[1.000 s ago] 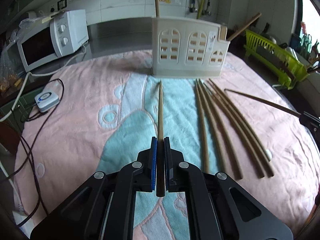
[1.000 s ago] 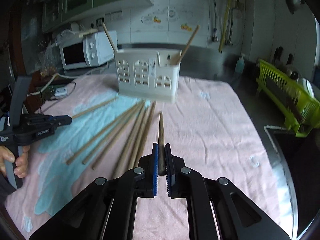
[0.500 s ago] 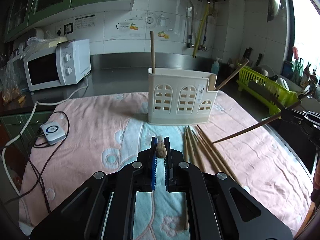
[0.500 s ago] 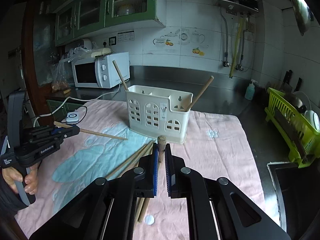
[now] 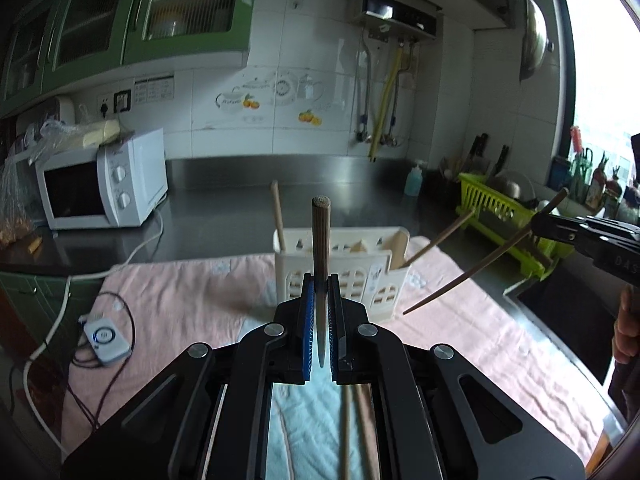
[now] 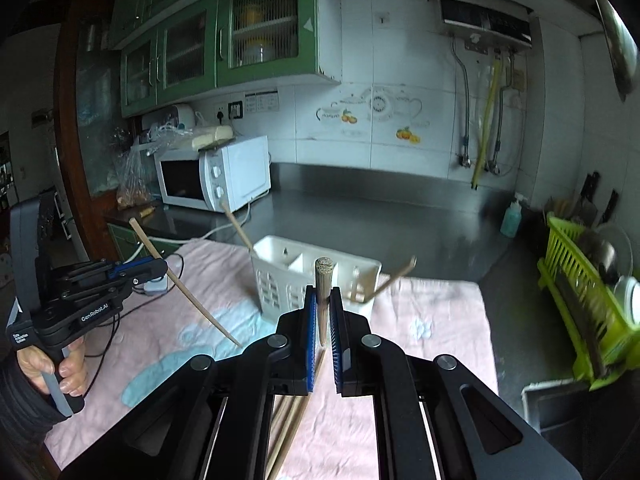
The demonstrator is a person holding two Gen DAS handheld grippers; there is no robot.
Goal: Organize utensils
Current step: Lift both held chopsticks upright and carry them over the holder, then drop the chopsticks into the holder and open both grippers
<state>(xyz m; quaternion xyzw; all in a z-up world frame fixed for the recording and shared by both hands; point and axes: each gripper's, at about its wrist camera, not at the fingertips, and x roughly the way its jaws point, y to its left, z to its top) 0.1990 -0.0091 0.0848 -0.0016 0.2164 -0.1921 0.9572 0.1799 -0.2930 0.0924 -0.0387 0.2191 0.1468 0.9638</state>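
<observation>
Nearest in my left wrist view, my left gripper [image 5: 319, 312] is clamped tight on a wooden chopstick [image 5: 321, 240], blunt end up and thin tip down between the blue pads. Below it more loose chopsticks [image 5: 346, 432] lie on the pink and blue cloth [image 5: 192, 300]. My right wrist view shows the same on its side: my right gripper [image 6: 322, 320] is closed on a second chopstick [image 6: 322, 280], also blunt end up.

Each camera catches what the other cannot: from the right I see the left tool from outside, a hand [image 6: 60, 364] on its grip and its chopstick slanting down above the cloth; from the left, the right tool's stick angles in from the right edge.

Beyond stands the white utensil holder [image 5: 344, 272] on the cloth, one chopstick in its left compartment and one leaning out of its right. Farther back sit the microwave [image 5: 100, 188] and the green dish rack [image 6: 580, 300].
</observation>
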